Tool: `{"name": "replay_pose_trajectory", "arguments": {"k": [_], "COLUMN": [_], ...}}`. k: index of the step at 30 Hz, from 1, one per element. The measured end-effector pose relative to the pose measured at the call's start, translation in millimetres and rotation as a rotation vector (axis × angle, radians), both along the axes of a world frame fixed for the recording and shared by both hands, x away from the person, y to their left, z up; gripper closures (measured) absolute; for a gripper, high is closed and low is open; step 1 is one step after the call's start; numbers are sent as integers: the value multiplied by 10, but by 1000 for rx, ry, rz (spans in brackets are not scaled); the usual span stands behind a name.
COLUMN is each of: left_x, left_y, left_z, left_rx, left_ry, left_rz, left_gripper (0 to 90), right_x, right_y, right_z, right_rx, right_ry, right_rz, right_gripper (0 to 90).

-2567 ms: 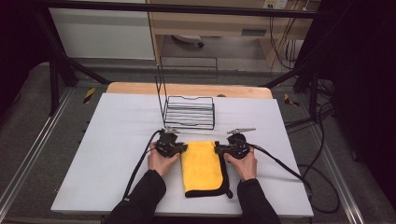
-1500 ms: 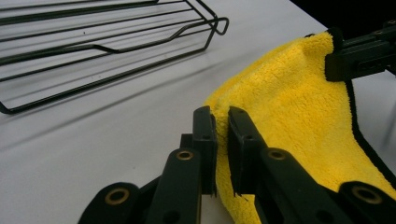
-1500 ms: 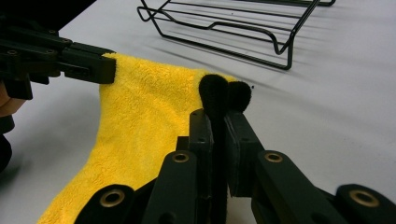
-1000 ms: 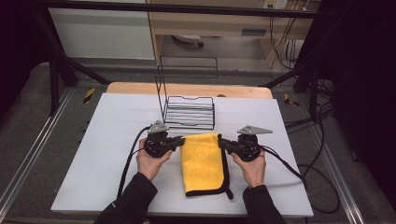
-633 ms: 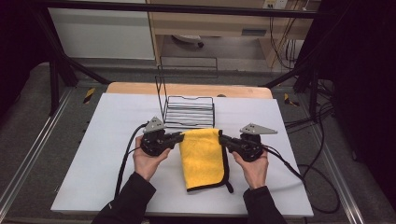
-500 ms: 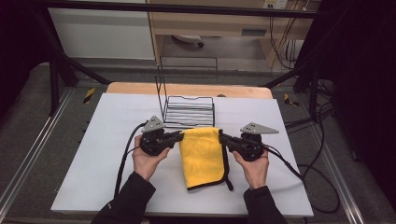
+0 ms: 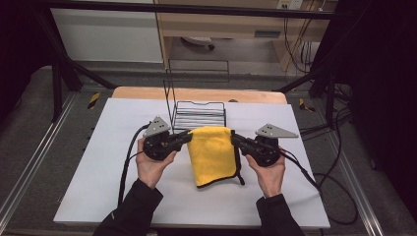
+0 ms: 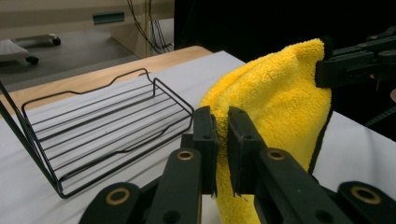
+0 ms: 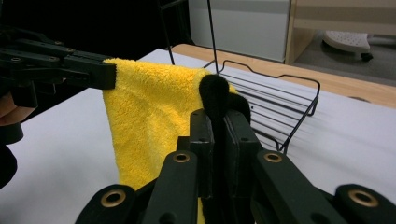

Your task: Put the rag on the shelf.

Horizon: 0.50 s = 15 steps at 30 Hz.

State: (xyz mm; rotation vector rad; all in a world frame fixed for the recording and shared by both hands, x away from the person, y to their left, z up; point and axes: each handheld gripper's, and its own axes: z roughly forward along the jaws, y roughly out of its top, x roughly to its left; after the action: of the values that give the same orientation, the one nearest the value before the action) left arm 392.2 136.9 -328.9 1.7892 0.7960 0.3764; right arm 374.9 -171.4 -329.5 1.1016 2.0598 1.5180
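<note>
At the near edge of the bench (image 7: pixel 88 196), two dark sleeves are seen coming in, each hand carrying a hand-held gripper. The left hand-held gripper (image 7: pixel 186 138) is clenched on the upper left corner of a yellow microfibre cloth (image 7: pixel 212 153); in the left gripper view the cloth (image 8: pixel 275 107) is seen pinched between the two black jaws of that hand-held gripper (image 8: pixel 222 122). The right hand-held gripper (image 7: pixel 236 140) is clenched on the upper right corner, where the cloth's black trim is bunched between its jaws, as shown in the right gripper view (image 9: pixel 219 119). The cloth (image 9: pixel 149 116) is held stretched between the two corners and lifted, its top edge level and the rest hanging down towards the bench; whether the lower end touches the white surface cannot be told. It is located near the middle of the bench, slightly towards the far edge. A black cable is seen trailing from each hand-held gripper towards the near edge. Just beyond the cloth, a black wire basket (image 7: pixel 199 115) with a tall wire back stands at the far edge of the white surface. Behind it, a strip of bare wood runs along the far edge of the bench.
</note>
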Motion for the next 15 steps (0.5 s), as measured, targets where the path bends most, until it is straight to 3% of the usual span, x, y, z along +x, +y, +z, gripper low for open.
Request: {"name": "replay_pose_trajectory", "arguments": {"k": [15], "left_x": [4], "left_y": [42], "left_z": [221], "left_rx": [-34], "left_ry": [-70], "left_rz": [22], "left_gripper": [829], "right_x": [-14], "right_y": [54], "right_z": [189], "right_rx": [32], "right_ry": [-89], "right_rz": [-16], "right_gripper": [834]}}
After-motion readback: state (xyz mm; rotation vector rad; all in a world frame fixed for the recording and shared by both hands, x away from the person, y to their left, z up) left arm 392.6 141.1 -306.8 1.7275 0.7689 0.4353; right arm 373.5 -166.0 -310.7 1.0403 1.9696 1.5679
